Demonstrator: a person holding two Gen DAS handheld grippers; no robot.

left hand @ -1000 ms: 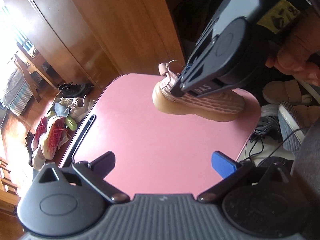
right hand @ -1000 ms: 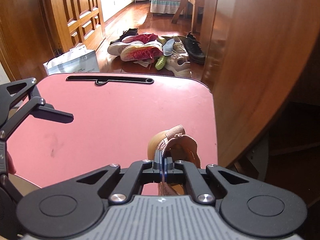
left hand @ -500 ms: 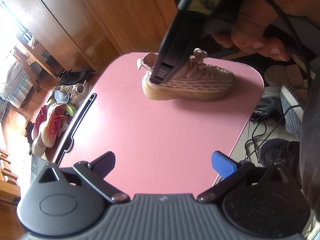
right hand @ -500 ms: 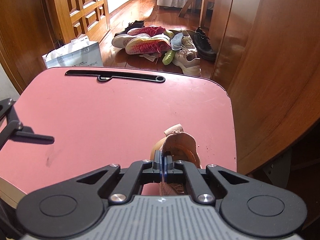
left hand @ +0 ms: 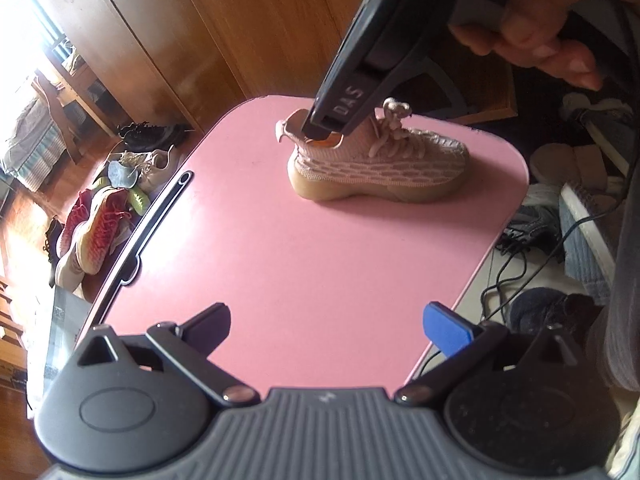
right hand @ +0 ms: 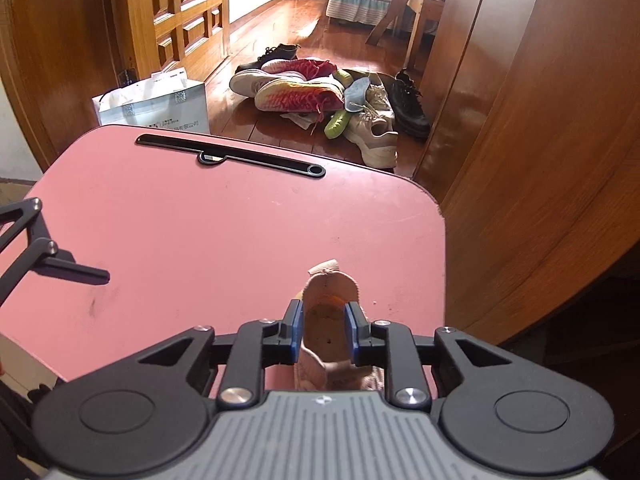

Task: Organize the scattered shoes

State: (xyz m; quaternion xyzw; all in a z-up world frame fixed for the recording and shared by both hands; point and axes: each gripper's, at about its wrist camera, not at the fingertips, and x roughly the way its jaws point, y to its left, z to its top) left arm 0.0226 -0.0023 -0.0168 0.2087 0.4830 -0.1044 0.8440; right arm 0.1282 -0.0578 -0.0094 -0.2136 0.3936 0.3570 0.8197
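A tan knit sneaker (left hand: 380, 168) with a gum sole stands upright on the pink table (left hand: 280, 260), near its far right corner. My right gripper (right hand: 322, 332) comes down over the heel collar (right hand: 330, 292). Its blue pads (right hand: 295, 330) stand apart on either side of the collar, so it is open. In the left wrist view the right gripper (left hand: 326, 130) shows as a dark arm at the shoe's heel, held by a hand. My left gripper (left hand: 336, 324) hovers open over the near table edge with nothing between its fingers.
Several shoes lie in a pile on the wooden floor (right hand: 320, 96) beyond the table, next to a white paper bag (right hand: 156, 104). A wooden wardrobe (right hand: 520, 120) borders the table's right side. A black slot (right hand: 232, 156) runs along the far edge. Slippers and cables (left hand: 572, 160) lie on the floor.
The sneaker went from hanging tilted in the shut right gripper to standing flat on the table. The right gripper's fingers have since spread apart at the heel collar. The left gripper stayed open.
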